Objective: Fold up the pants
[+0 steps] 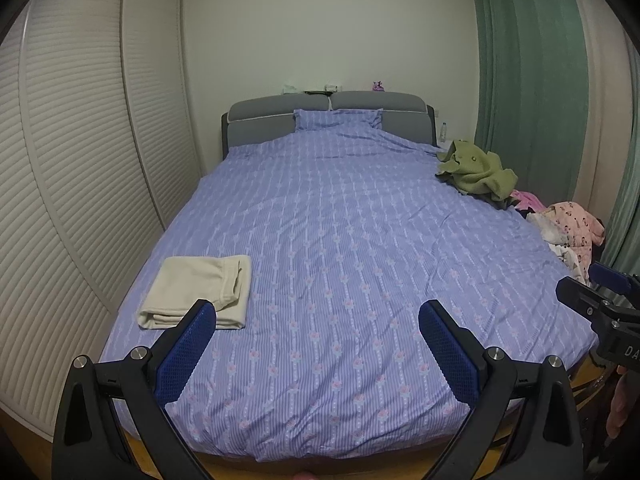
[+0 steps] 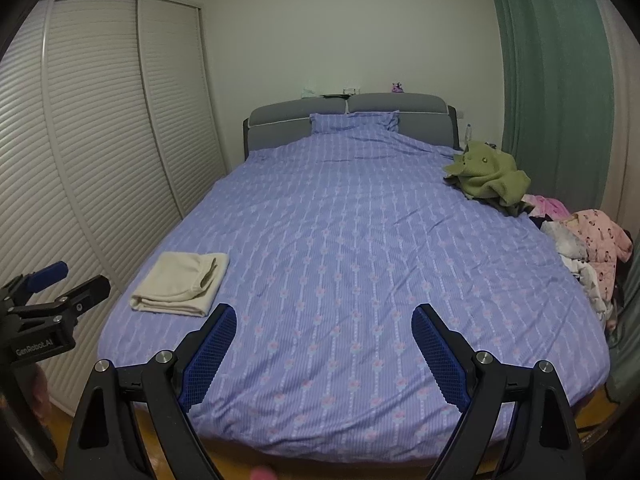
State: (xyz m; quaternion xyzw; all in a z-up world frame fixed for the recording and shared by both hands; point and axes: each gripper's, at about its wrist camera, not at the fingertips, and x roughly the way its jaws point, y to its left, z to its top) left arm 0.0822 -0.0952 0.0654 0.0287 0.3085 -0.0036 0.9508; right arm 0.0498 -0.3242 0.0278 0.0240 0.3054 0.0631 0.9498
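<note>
Cream pants [image 1: 198,290] lie folded in a flat stack on the near left part of the bed [image 1: 340,240]; the right wrist view shows the same pants [image 2: 180,288]. My left gripper [image 1: 318,312] hovers over the foot of the bed with its blue pads wide apart and nothing between them; its left finger overlaps the stack's near corner in the picture. My right gripper [image 2: 324,316] stands open the same way, empty, to the right of the stack. Each gripper shows at the edge of the other's view: the right gripper [image 1: 592,292] and the left gripper [image 2: 64,288].
The bed [image 2: 360,240] has a lilac striped cover. An olive green garment [image 1: 476,172] and a heap of pink and white clothes [image 1: 568,232] lie along its right edge. Slatted wardrobe doors [image 1: 80,160] run close on the left; green curtains [image 1: 528,80] hang on the right.
</note>
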